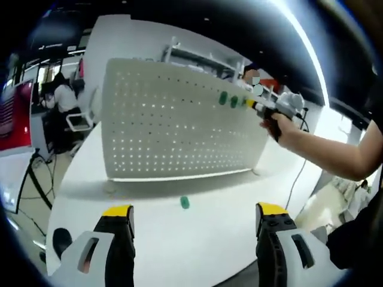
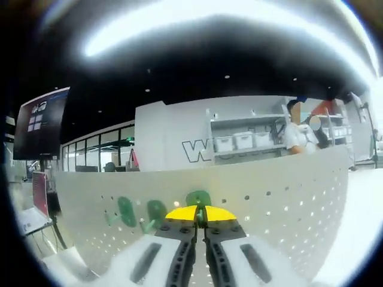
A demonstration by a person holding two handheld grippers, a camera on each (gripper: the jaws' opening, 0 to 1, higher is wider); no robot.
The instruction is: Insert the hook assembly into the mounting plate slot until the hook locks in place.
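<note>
Everything hinges on the white pegboard [image 1: 179,119] standing upright on the white table [image 1: 197,239]. The right gripper [image 2: 200,215] is pressed up near the board's top edge, its yellow-tipped jaws drawn almost together on a green hook [image 2: 198,198] that sits right against the perforated face, straight ahead of the fingertips. Whether that hook is seated in a hole or only touching the surface I can't tell from here; the jaws cover its base. Two more green hooks [image 2: 141,213] hang on the board just beside it, along the same row. The left gripper [image 1: 194,230] hangs back from the foot of the board with its jaws spread wide and nothing between them. A loose green hook [image 1: 185,202] lies on the table between that gripper and the board's lower edge, so the left is plainly the nearer one for it.
</note>
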